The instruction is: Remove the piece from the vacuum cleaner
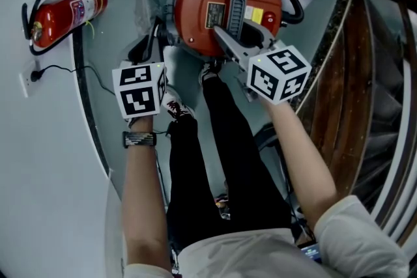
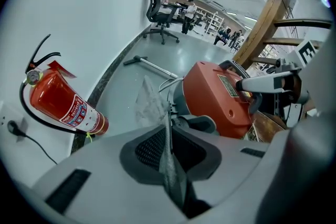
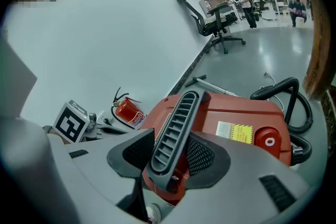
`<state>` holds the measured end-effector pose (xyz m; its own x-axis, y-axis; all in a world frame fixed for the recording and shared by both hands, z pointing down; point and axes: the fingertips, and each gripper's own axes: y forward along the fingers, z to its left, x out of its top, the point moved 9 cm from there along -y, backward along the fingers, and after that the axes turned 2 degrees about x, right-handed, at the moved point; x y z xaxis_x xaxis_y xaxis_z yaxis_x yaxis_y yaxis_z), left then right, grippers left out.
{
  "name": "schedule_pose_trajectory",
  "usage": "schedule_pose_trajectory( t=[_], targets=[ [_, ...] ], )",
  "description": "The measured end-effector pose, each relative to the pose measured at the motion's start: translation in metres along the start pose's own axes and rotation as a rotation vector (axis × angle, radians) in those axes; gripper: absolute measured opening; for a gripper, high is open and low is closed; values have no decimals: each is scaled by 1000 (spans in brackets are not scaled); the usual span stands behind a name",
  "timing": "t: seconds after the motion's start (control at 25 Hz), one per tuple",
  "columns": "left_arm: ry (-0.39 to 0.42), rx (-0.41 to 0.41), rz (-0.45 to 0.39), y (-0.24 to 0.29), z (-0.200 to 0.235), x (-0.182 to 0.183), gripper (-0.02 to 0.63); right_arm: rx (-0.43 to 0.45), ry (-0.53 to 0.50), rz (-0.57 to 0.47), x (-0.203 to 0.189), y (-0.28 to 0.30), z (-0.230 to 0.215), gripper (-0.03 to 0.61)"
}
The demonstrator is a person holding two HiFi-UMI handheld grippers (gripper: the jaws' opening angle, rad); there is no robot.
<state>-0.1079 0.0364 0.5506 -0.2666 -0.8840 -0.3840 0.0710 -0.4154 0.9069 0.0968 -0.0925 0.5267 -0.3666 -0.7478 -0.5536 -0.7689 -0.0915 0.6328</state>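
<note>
**Piece clamped, body unbraced**

Found the right gripper [image 3: 168,156] closed on the grey ribbed piece [image 3: 176,123], which lay across the red top of the vacuum cleaner [image 1: 195,10] and apparently was not yet free. Found the left gripper [image 2: 169,150] pinched shut on a thin grey sheet [image 2: 171,178] just beside the vacuum cleaner's near-left flank. Could not tell what that sheet belonged to.

Judged the main risk thus: with nothing bracing the body, could drag or tip the whole vacuum cleaner instead of freeing the piece. Could also slip off the narrow ribbed bar under a skewed pull, with pads on its sides only. Might snag the black hose [image 3: 291,94] coiled just behind the vacuum cleaner.

As for containers, found the vacuum cleaner's drum shut under the red top, contents hidden. Noted a fire extinguisher [image 1: 65,16] well to the left of the vacuum cleaner, clear of any pull.
</note>
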Motion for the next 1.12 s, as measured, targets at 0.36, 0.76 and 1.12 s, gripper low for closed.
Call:
schedule_pose_trajectory(
  t=[0.36,0.76,1.12],
  targets=[
    [-63,10,-20,-2,10,-4,37,1,-3,-3,0,0,1,184],
    [-42,24,-22,-2,10,-4,37,-1,-4,-10,0,0,1,184],
    [-52,36,-22,-3,13,-4,37,0,-6,-12,0,0,1,184]
  ],
)
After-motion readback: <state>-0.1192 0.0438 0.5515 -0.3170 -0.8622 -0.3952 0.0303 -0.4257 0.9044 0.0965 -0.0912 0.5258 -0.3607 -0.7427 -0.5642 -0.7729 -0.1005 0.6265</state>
